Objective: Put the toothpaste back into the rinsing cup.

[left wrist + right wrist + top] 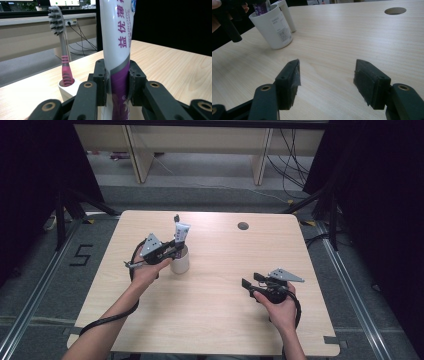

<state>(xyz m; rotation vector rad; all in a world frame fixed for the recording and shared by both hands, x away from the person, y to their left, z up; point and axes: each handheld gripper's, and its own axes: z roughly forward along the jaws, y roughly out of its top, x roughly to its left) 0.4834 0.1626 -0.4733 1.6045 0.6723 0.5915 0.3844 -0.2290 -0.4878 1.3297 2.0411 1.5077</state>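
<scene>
- Toothpaste tube (117,50): it stands upright over the white cup (180,262), clamped low on its purple band by the left gripper (172,251). Held this way, with its bottom end pointing down into the cup, it looks to be going in or coming out; the pictures do not tell which.
- The left gripper's jaws press on both sides of the tube, as the left gripper view shows. The left hand (147,270) holds the gripper roughly level beside the cup, probably so the tube stays vertical and clear of the rim.
- Toothbrush (61,47): just beside the tube, it stands bristles up with its pink handle in a small white holder (68,87). I cannot tell whether this holder is part of the cup or a separate piece touching it.
- The cup sits on the left half of the wooden table (220,310), its label facing the right gripper's camera.
- Right gripper (327,77): its jaws stand wide apart with nothing between them. The right hand (280,307) keeps it low over the right side of the table, well apart from the cup, seemingly waiting out of the way.
</scene>
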